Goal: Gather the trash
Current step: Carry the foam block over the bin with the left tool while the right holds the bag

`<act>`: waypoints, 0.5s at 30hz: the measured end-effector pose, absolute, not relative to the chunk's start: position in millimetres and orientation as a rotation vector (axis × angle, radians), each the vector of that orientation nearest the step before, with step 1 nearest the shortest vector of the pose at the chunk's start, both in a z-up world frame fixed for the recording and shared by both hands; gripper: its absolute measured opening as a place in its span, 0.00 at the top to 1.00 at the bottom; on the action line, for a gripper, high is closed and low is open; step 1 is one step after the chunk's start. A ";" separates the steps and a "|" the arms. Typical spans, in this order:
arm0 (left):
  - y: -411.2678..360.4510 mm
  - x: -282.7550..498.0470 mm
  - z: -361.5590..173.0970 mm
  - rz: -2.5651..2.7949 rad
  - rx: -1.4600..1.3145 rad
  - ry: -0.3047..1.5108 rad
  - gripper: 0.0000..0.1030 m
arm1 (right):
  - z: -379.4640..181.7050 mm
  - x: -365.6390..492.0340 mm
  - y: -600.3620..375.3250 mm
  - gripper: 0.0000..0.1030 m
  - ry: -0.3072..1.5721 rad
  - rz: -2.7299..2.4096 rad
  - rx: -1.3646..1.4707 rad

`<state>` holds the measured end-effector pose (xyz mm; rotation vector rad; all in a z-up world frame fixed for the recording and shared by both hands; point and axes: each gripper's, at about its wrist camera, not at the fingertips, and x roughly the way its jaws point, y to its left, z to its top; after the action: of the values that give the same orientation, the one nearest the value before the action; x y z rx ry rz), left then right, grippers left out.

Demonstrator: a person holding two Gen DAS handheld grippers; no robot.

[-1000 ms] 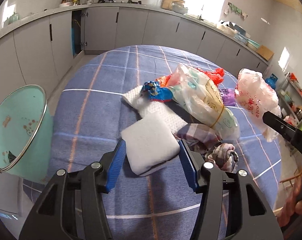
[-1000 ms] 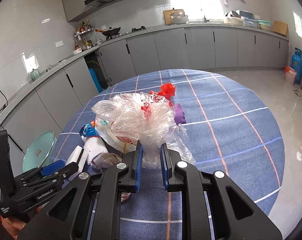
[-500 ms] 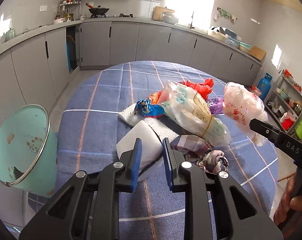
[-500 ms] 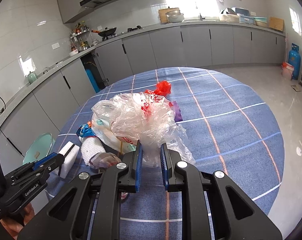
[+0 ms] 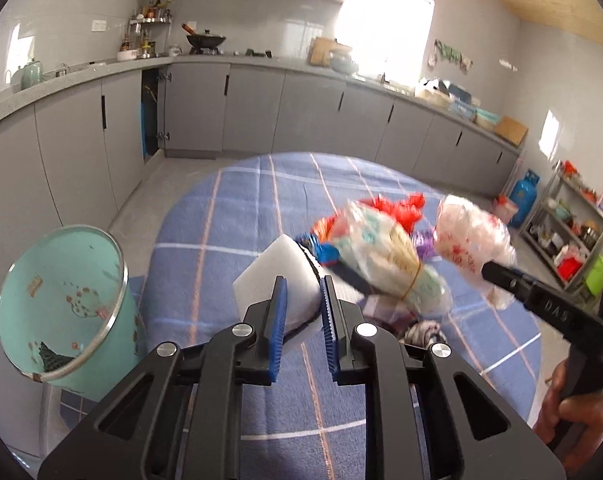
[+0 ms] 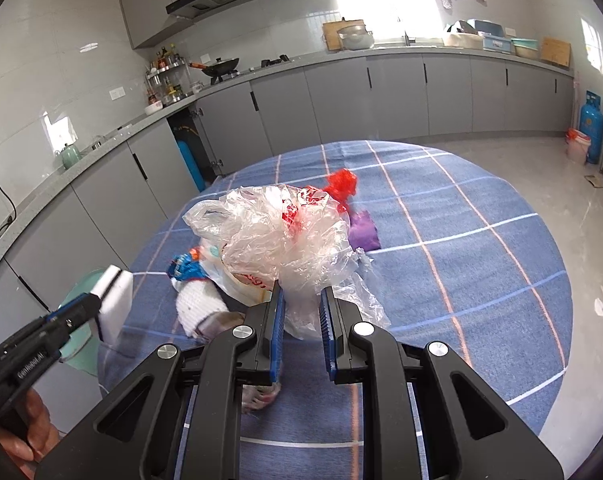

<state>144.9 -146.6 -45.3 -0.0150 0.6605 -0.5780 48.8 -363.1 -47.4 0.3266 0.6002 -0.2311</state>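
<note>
A white foam block (image 5: 269, 276) hangs above the blue checked tablecloth (image 5: 205, 240), pinched between the closing jaws of my left gripper (image 5: 303, 280). The right wrist view shows the same block (image 6: 115, 300) at the tip of that gripper (image 6: 95, 306). My right gripper (image 6: 301, 288) is shut on a crumpled clear plastic bag (image 6: 285, 240) with red print and holds it up off the table. The left wrist view has that bag (image 5: 469, 232) at the right. A teal waste bin (image 5: 61, 296) stands beside the table at the left.
More trash lies mid-table: a banded plastic bundle (image 5: 385, 256), a red bag (image 6: 341, 184), a blue wrapper (image 6: 185, 266), a purple scrap (image 6: 363, 232), a white cloth roll (image 6: 197, 304) and a checked rag (image 5: 421, 330). Grey cabinets (image 6: 341, 100) line the walls.
My left gripper has closed on the foam block and lifted it off the cloth. The right gripper has kept still with the plastic bag.
</note>
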 end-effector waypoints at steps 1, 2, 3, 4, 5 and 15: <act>-142.3 145.6 -41.3 -0.568 -0.022 0.648 0.83 | -45.5 50.1 -360.9 0.83 0.597 -0.226 0.325; -139.7 146.5 -38.8 -0.559 -0.023 0.640 0.83 | -43.5 52.0 -357.9 0.83 0.594 -0.218 0.321; -137.5 147.8 -36.6 -0.553 -0.026 0.634 0.83 | -42.0 53.9 -355.1 0.83 0.592 -0.214 0.318; -133.0 149.4 -34.4 -0.545 -0.030 0.629 0.82 | -39.9 56.4 -351.2 0.83 0.589 -0.204 0.317; -128.2 150.9 -32.4 -0.534 -0.034 0.624 0.82 | -37.9 58.8 -347.1 0.83 0.586 -0.194 0.316; -72.1 166.0 -19.8 -0.373 -0.023 0.584 0.82 | -25.0 100.9 -282.4 0.83 0.582 -0.050 0.278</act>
<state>166.0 -72.1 -19.8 -0.0226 0.5835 -0.3733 100.9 -282.4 -25.0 0.2781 0.5822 -0.0504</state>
